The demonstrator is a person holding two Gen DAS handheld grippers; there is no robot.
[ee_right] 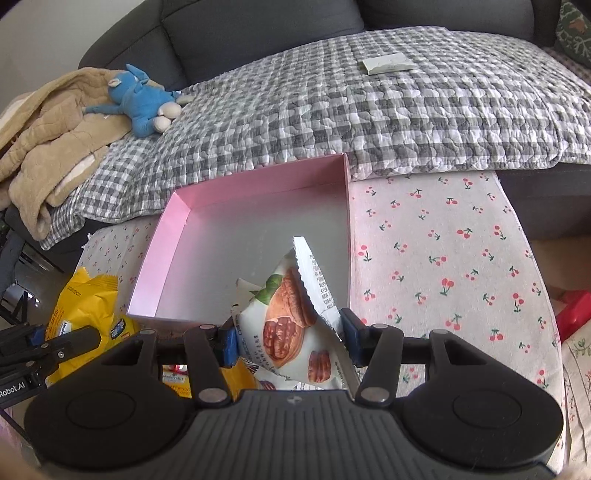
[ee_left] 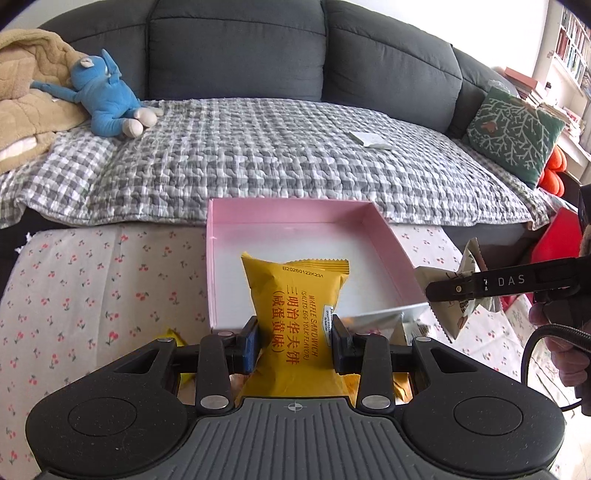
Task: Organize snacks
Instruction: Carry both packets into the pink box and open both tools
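Both wrist views look steeply down, close over the shared pink box (ee_left: 384,236) toward the sofa (ee_right: 258,22).

Dark grey sofa (ee_left: 236,48) across the back, draped with a grey checked quilt (ee_left: 258,162). Blue plush toy (ee_left: 107,96) at ten o'clock, lying against a tan blanket (ee_left: 26,96). Small white packet (ee_left: 371,139) on the quilt at one o'clock. Green patterned cushion (ee_left: 513,133) at two o'clock. Cherry-print cloth (ee_right: 443,258) covering the surface.
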